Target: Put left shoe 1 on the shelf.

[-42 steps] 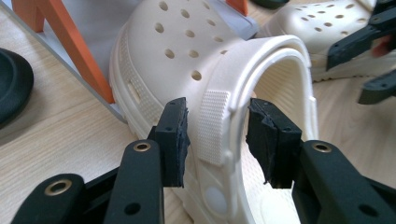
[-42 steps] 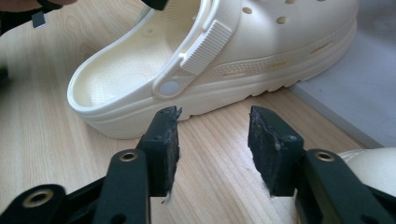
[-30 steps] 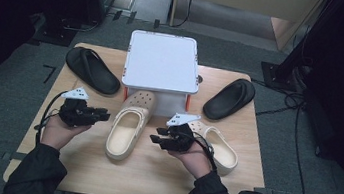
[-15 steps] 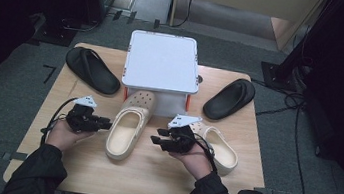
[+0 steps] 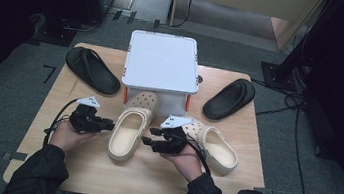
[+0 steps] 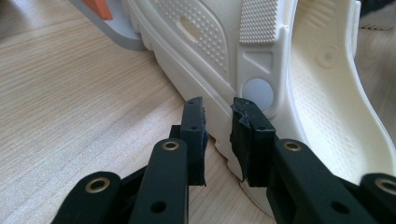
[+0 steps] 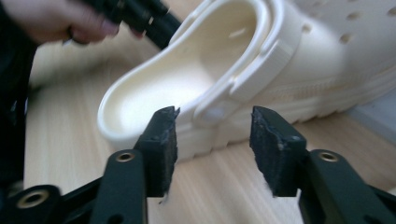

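The cream foam clog point(image 5: 128, 131) with perforated toe lies upright on the light wooden table point(image 5: 149, 175), just in front of the white square-topped box on orange legs point(image 5: 162, 68), its toe tucked under the box edge. Its heel strap is folded forward over the instep, fixed at a pale round rivet point(image 6: 258, 93); the sidewall is stippled and the footbed finely textured.

The left gripper point(image 5: 108, 125) sits at the clog's outer sidewall; in the left gripper view its jaws stand narrowly apart and have just been closing, the rim edge between them, but contact of the pads cannot be confirmed. The right gripper point(image 5: 148, 142) is at the opposite side; its jaws are spread wide, have just been opening, and grasp nothing, with the strap hinge lying beyond the gap.

The clog's toe is partly hidden beneath the box. The right gripper view is blurred at the far hand.

A second cream clog point(image 5: 216, 147) lies to the right. Two black foam slides point(image 5: 92, 69) point(image 5: 232, 99) flank the box. Grey carpet point(image 5: 2, 105) surrounds the table; the room beyond is dark.
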Demonstrator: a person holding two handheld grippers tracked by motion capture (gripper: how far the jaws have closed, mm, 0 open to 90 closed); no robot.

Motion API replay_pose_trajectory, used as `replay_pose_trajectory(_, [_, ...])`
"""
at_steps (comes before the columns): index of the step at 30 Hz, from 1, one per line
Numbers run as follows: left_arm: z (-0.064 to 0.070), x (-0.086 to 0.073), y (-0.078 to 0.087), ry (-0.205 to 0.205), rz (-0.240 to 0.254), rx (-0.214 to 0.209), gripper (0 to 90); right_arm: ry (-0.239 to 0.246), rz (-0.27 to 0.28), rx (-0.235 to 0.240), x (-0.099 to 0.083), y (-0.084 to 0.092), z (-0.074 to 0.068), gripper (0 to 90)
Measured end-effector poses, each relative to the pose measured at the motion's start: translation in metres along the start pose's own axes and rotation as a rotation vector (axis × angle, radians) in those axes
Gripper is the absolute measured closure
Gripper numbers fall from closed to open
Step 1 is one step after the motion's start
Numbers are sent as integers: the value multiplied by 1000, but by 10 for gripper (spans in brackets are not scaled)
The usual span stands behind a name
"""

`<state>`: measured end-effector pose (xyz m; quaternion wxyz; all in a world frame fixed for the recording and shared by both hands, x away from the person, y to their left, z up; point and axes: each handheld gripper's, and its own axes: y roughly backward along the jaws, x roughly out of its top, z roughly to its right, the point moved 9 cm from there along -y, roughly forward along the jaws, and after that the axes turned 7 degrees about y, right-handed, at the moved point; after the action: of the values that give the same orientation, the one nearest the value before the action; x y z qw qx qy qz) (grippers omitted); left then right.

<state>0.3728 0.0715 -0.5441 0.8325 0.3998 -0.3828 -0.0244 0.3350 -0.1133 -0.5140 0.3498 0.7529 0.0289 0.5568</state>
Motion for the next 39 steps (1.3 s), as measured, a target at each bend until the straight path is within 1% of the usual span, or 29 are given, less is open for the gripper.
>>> replay_pose_trajectory(2, [1,1,-1,1,3,-2,749,-25,9,9,3,-6,-1,470])
replay_pose_trajectory(4, [2,1,-2,-4,-5,0,750,-22,-7,4,3,-12,0,456])
replay_pose_trajectory(7, [2,1,-2,0,-5,-1,761,-14,-22,-27,2,-18,2,453])
replay_pose_trajectory(8, [3,1,-3,6,-4,-9,761,-16,-23,-33,2,-18,3,457])
replay_pose_trajectory(9, [3,1,-3,6,-4,-9,761,-16,-27,-43,2,-18,5,459])
replay_pose_trajectory(10, [4,1,-4,5,-6,-13,761,-16,-27,-43,2,-18,5,459])
replay_pose_trajectory(11, [7,1,-6,2,-17,-17,765,-16,-19,-65,3,-18,10,471])
replay_pose_trajectory(12, [9,2,-7,4,-17,-20,758,-20,-24,-71,3,-18,11,476])
replay_pose_trajectory(13, [9,2,-7,4,-17,-20,755,-20,-24,-71,3,-18,11,476])
replay_pose_trajectory(14, [12,4,-9,4,-7,-13,747,-38,-22,-67,4,-19,15,481])
replay_pose_trajectory(16, [12,7,-10,1,1,-8,752,-36,-22,-72,4,-19,16,481])
replay_pose_trajectory(17, [13,8,-12,19,3,-21,754,-21,-22,-83,4,-19,17,487])
replay_pose_trajectory(18, [13,8,-12,19,3,-21,757,-21,-22,-83,4,-19,17,487])
replay_pose_trajectory(19, [14,8,-13,18,2,-26,757,-13,-22,-87,5,-19,18,492])
replay_pose_trajectory(20, [17,8,-14,10,-2,-32,757,-7,-22,-97,6,-17,23,523])
replay_pose_trajectory(21, [17,8,-14,10,-2,-32,752,-7,-22,-97,6,-17,23,523])
replay_pose_trajectory(22, [20,8,-17,2,-8,-42,739,-9,-23,-117,7,-15,30,549])
replay_pose_trajectory(23, [20,8,-17,2,-8,-42,729,-9,-23,-117,7,-15,30,549])
replay_pose_trajectory(24, [21,9,-19,-3,-9,-36,721,-15,-25,-126,7,-14,35,550])
replay_pose_trajectory(26, [20,10,-18,-2,-9,-36,704,-22,-21,-122,7,-13,36,547])
replay_pose_trajectory(27, [17,13,-15,20,13,-43,702,-27,-19,-116,7,-11,36,522])
replay_pose_trajectory(28, [17,13,-15,20,13,-43,701,-27,-19,-116,7,-11,36,522])
replay_pose_trajectory(29, [13,17,-11,38,40,-47,700,-18,-14,-112,7,-9,34,513])
replay_pose_trajectory(31, [11,18,-8,41,42,-43,700,-16,-13,-109,7,-6,32,514])
replay_pose_trajectory(33, [9,21,-5,51,57,-47,702,-16,-7,-99,8,-1,28,523])
replay_pose_trajectory(36, [8,23,-3,57,65,-54,714,-4,-4,-89,8,3,24,536])
replay_pose_trajectory(37, [7,27,1,43,74,-52,717,6,1,-76,9,8,19,555])
replay_pose_trajectory(38, [7,27,1,43,74,-52,717,6,1,-76,9,8,19,555])
replay_pose_trajectory(39, [5,33,5,49,91,-61,717,22,1,-60,9,13,14,576])
